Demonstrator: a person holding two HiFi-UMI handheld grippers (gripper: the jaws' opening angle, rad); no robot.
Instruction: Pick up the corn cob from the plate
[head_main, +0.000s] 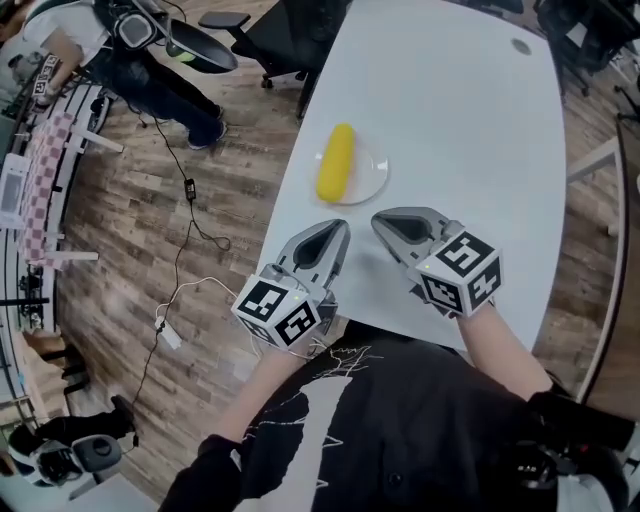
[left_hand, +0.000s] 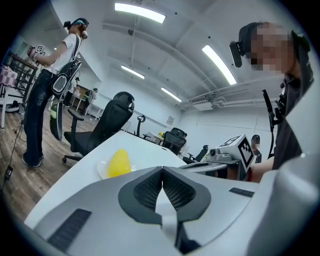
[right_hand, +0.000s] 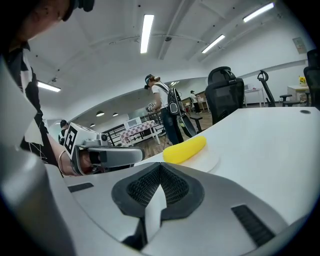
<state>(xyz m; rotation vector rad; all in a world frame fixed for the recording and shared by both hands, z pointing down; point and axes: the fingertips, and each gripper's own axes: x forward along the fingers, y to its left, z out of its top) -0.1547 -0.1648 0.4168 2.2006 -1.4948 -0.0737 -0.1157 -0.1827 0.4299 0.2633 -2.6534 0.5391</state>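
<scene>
A yellow corn cob (head_main: 336, 162) lies on a small white plate (head_main: 372, 180) near the left edge of the white table (head_main: 450, 110). My left gripper (head_main: 340, 230) hovers just short of the plate, its jaws shut with nothing between them. My right gripper (head_main: 380, 220) sits beside it to the right, also shut and empty. In the left gripper view the corn cob (left_hand: 119, 163) lies ahead and to the left on the plate (left_hand: 104, 171), with the right gripper (left_hand: 187, 167) alongside. The right gripper view shows the corn cob (right_hand: 185, 149) ahead, with the left gripper (right_hand: 142, 153) at its left.
A black office chair (head_main: 285, 35) stands at the table's far left corner. A person (head_main: 140, 60) stands on the wooden floor to the left, where cables (head_main: 185, 240) trail. The table's left edge runs close beside the plate.
</scene>
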